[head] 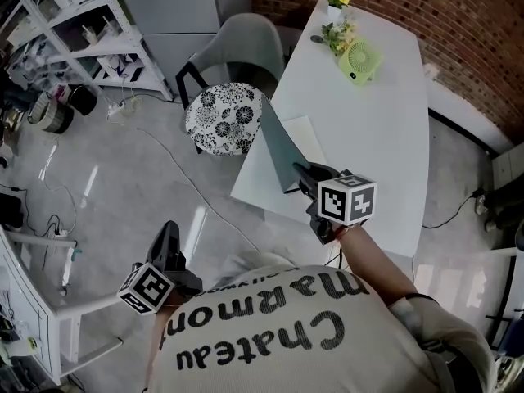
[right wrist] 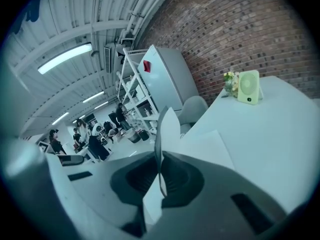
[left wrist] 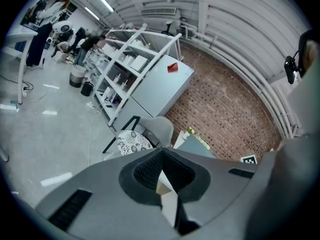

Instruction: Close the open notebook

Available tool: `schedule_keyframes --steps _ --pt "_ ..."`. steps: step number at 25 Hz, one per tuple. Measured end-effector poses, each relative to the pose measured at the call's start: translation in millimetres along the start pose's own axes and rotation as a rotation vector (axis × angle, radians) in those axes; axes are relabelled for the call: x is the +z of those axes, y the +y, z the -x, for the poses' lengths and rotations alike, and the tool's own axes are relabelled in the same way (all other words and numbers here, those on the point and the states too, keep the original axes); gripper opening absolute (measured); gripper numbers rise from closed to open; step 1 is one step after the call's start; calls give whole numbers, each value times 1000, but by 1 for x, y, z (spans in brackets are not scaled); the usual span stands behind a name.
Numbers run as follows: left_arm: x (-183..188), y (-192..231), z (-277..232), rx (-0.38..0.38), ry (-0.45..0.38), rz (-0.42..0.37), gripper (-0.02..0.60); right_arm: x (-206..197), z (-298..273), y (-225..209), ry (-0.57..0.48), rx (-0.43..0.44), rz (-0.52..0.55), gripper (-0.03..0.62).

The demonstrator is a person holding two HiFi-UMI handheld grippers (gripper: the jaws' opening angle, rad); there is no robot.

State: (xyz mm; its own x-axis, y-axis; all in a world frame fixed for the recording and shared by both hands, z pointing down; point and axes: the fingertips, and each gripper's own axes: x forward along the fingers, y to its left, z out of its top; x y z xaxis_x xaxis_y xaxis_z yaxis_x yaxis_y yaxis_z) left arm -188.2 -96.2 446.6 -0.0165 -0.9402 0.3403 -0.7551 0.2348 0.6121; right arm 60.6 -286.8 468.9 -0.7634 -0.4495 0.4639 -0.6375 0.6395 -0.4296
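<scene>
The notebook lies near the front left corner of the white table (head: 385, 137). Its white page (head: 304, 137) lies flat while its teal cover (head: 274, 150) stands raised, nearly upright. My right gripper (head: 300, 171) is shut on the cover's near edge. In the right gripper view the cover (right wrist: 167, 129) rises as a thin sheet out of the closed right gripper (right wrist: 159, 154), with the page (right wrist: 207, 146) to its right. My left gripper (head: 169, 232) hangs low off the table at the left, over the floor. In its own view the left gripper (left wrist: 161, 152) is shut with nothing in it, and the notebook (left wrist: 197, 146) is far ahead.
A green desk fan (head: 360, 60) and a small pot of yellow flowers (head: 336, 2) stand at the table's far end. A grey chair with a patterned cushion (head: 223, 117) sits at the table's left side. Shelving (head: 74, 31) and floor cables (head: 176, 178) lie to the left.
</scene>
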Motion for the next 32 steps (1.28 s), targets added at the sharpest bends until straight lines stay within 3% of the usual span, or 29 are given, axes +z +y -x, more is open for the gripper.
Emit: schedule_keyframes --steps 19,32 --pt "-9 9 13 12 5 2 2 -14 10 -40 -45 -86 -109 17" --pt "-10 12 22 25 6 -2 2 -26 12 -59 -11 -169 -71 26"
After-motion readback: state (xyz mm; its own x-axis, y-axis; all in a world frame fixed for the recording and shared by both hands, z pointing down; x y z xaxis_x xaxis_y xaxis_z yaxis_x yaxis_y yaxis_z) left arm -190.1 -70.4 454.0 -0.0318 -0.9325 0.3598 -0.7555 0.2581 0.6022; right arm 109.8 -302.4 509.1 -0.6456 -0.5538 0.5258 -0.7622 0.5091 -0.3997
